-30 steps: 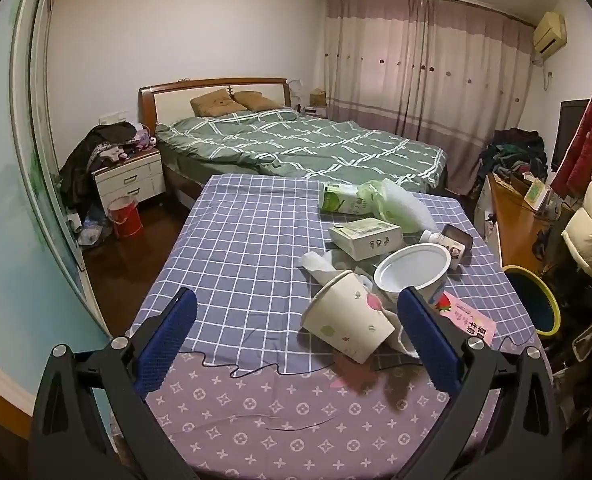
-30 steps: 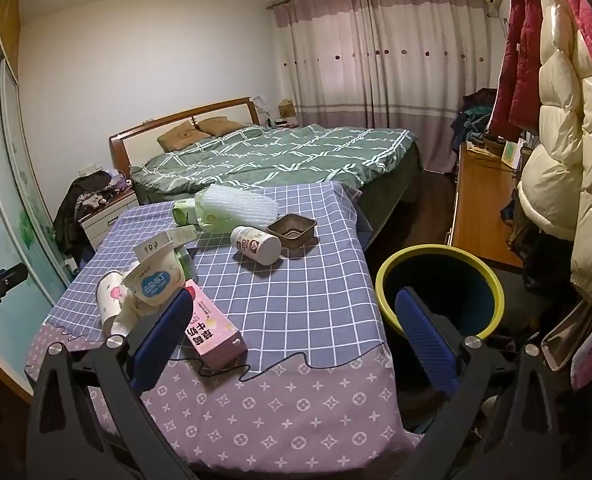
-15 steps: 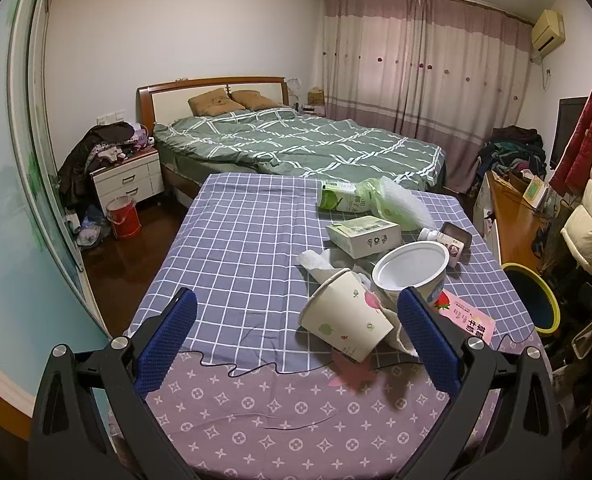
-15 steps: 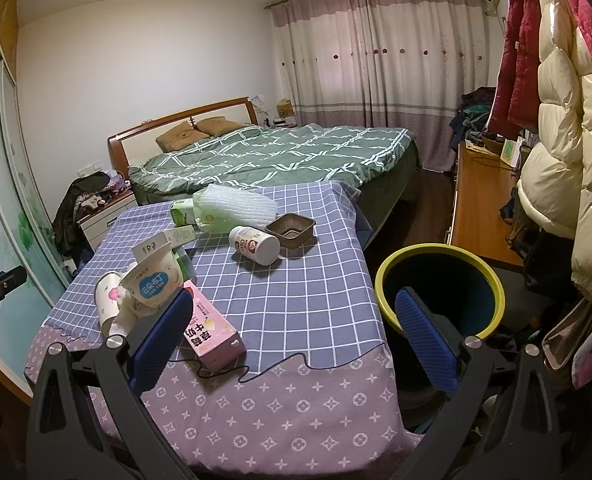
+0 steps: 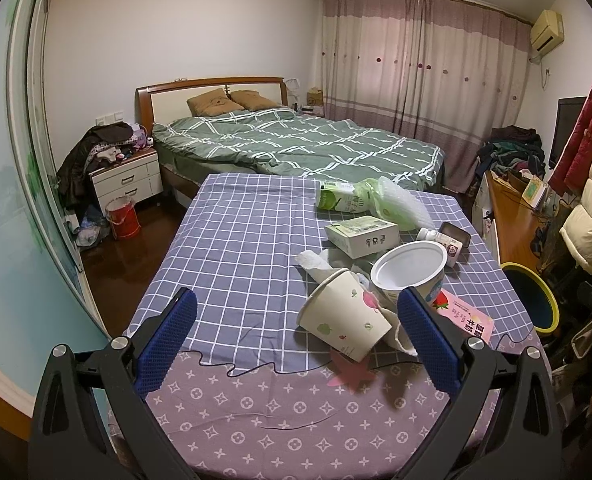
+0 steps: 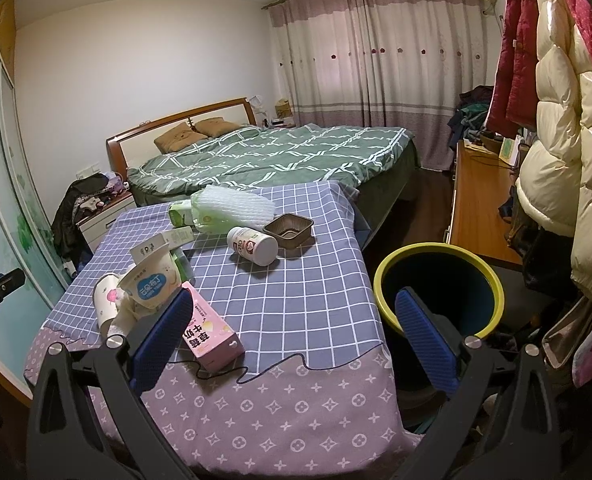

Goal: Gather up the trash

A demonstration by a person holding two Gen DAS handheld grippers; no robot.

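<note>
While both tongs, left [image 5: 296, 330] and right [image 6: 294, 328], gape unloaded, pink carton [image 6: 210, 336] shows Chinese lettering.

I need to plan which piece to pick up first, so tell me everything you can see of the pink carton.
The pink carton is a small rectangular box, apparently paperboard, printed with red characters and a strawberry. It lies flat near the table's front edge on the checked cloth, beside the white pudding cup. A thin black cord runs by it. Neither hand-held gripper touches it.
</note>
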